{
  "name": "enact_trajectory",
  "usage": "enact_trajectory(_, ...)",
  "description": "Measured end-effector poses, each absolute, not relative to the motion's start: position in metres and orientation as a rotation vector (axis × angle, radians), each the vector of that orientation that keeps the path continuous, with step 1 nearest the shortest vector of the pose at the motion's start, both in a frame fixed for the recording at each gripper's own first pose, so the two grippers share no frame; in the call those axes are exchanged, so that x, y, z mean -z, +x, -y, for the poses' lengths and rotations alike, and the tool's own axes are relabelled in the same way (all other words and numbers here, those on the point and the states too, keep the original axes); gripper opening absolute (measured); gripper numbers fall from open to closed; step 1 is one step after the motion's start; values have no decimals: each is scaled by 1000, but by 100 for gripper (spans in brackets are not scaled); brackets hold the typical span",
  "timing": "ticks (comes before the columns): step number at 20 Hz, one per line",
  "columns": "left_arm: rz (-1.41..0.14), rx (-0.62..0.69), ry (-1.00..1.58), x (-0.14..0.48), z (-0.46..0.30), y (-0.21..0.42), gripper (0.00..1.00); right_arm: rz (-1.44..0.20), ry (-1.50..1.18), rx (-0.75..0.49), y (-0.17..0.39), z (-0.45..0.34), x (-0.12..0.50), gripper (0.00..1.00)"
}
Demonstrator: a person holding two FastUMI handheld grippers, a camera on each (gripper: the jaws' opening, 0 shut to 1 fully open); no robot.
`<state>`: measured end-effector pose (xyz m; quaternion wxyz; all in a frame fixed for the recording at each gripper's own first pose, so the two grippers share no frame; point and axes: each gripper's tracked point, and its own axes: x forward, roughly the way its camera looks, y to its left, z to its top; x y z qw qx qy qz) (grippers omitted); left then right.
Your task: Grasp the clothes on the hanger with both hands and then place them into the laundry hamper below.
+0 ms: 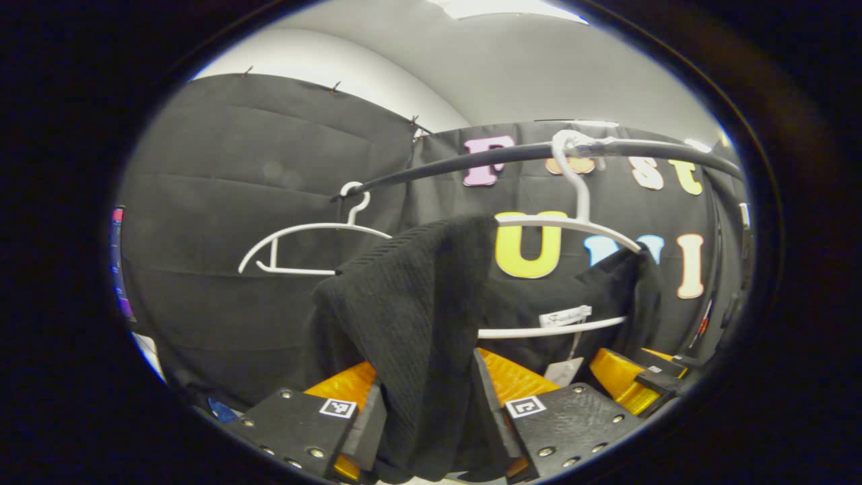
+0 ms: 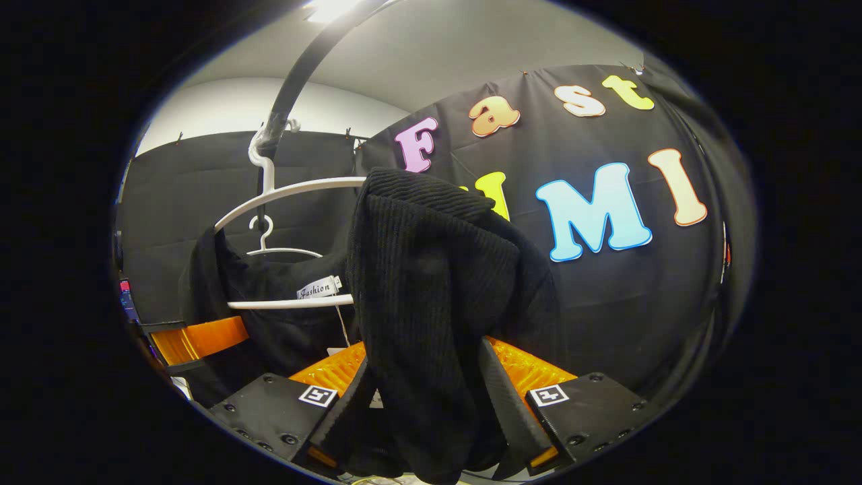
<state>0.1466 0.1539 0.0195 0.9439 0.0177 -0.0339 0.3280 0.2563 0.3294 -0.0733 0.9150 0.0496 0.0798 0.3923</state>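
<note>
- Black cloth wall behind everything, a white wall and grey ceiling above it; a ceiling light glares at the top edge of the right gripper view
- A dark curved metal rail crosses the upper middle of the left gripper view and rises to the top of the right gripper view
- A white plastic hanger hooks on the rail at upper right of the left gripper view; a second, bare white hanger hangs at centre left, with open cloth wall around it
- The black ribbed knit garment drapes over the white plastic hanger, filling the centre of both views
- The left gripper pinches a fold of the garment at bottom centre
- The right gripper likewise pinches the knit, though the pads look partly buried in fabric
- An orange and black gripper part sits at lower right of the left gripper view
</note>
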Motion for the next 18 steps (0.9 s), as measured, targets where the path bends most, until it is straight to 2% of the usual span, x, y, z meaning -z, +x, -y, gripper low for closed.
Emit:
enact_trajectory(1,69,-669,30,-20,-155,149,65,-166,95,-819,257,-330,74,86)
enact_trajectory(3,82,-712,29,-24,-163,144,51,-169,87,-826,259,-331,77,86)
enact_trajectory(5,87,-692,11,-22,-156,139,36,-159,93,-818,264,-331,75,46)
enact_trajectory(6,89,-708,15,-22,-157,136,36,-164,86,-831,263,-332,75,27)
enact_trajectory(7,108,-733,8,-19,-166,132,23,-166,74,-832,263,-331,76,29)
enact_trajectory(8,110,-704,-8,-24,-153,131,10,-168,82,-830,269,-333,78,29)
enact_trajectory(9,108,-680,-21,-22,-146,134,10,-162,90,-822,269,-326,75,2)
enact_trajectory(10,109,-670,-23,-21,-147,135,10,-162,92,-874,263,-333,75,7)
enact_trajectory(11,119,-657,-33,-25,-151,134,2,-160,92,-906,257,-334,73,7)
enact_trajectory(12,127,-644,-46,-25,-148,132,1,-159,98,-922,255,-331,70,2)
enact_trajectory(13,129,-638,-52,-26,-146,130,2,-160,104,-939,257,-330,71,2)
enact_trajectory(14,128,-631,-58,-27,-147,126,0,-162,108,-947,259,-328,70,2)
enact_trajectory(15,129,-630,-65,-29,-148,122,2,-163,108,-945,259,-325,70,2)
enact_trajectory(18,154,-624,-97,-37,-146,108,2,-151,105,-922,268,-314,65,2)
